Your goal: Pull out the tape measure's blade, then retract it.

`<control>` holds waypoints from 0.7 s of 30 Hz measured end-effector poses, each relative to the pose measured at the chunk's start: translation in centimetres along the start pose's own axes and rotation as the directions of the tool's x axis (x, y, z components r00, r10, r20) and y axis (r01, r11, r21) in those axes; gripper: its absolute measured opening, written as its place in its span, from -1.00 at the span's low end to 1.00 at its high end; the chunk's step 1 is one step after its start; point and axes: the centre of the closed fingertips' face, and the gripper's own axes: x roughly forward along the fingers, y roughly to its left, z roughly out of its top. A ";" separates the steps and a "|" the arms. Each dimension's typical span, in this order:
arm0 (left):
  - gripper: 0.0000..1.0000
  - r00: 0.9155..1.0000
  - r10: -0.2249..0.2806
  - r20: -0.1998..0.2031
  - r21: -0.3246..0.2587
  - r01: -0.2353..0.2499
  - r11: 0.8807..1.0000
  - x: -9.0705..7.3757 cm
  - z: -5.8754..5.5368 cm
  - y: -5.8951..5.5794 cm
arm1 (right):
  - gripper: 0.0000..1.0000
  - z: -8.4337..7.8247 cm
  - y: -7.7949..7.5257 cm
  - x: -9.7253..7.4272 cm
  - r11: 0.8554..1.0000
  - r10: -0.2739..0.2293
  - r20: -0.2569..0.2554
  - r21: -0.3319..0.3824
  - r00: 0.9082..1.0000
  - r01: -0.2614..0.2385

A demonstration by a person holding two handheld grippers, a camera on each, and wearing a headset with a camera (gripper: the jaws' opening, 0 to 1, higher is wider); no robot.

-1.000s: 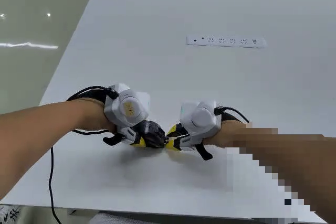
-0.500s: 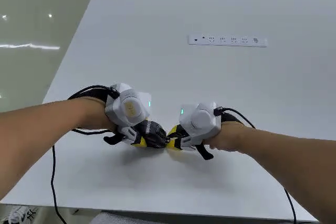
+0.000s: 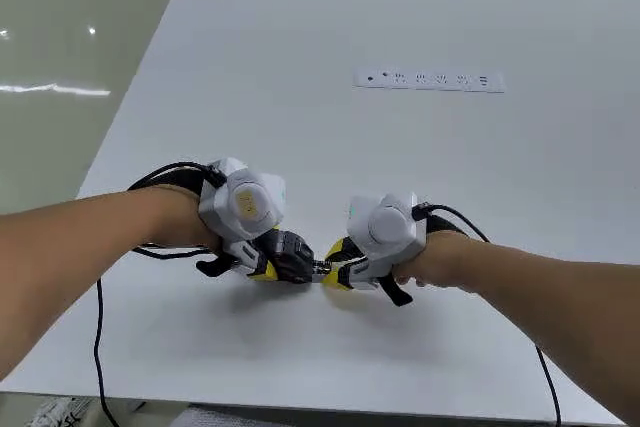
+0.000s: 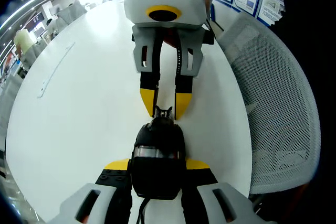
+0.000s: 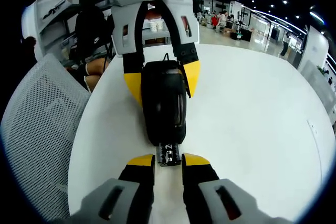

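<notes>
Black tape measure [image 3: 291, 255] sat low over the near part of the white table [image 3: 300, 67]. It was clamped between the yellow-tipped jaws of the left gripper [image 3: 270, 267], which were closed in on the case sides, clear in left gripper view. Right gripper [image 3: 334, 274] faced it nose to nose, just beside it, jaws nearly together and pinched on the end of the blade [image 5: 168, 154]. Only a short stub of blade was out of the case mouth. Printed marks showed on it in right gripper view, with the hook end between the right gripper's yellow tips. Case and both grippers were close to the table surface; could not tell if the case touched it. A person's hands held both grippers, bare forearms coming in from lower left and lower right of head view. Black cable [image 3: 98, 327] ran from the left gripper off the near table edge. White power strip [image 3: 430, 79] lay flat farther back on the table, well apart from the grippers. Grey mesh chair [image 4: 273, 108] stood beside the table edge in left gripper view.
</notes>
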 end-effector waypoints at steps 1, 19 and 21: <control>-0.35 1.000 -0.001 0.000 0.001 0.001 1.000 0.0 0.0 0.0 | -0.61 0.0 0.0 0.1 1.000 -0.004 -0.003 -0.001 1.000 0.004; -0.35 1.000 0.009 0.015 -0.005 -0.009 1.000 -0.3 -0.2 0.0 | -0.75 -0.3 -0.3 -0.4 1.000 -0.008 -0.005 0.005 1.000 0.008; -0.35 1.000 0.009 0.014 -0.003 -0.009 1.000 -0.3 -0.2 0.0 | -0.75 -0.5 -0.4 -0.6 1.000 -0.008 -0.014 0.000 1.000 0.008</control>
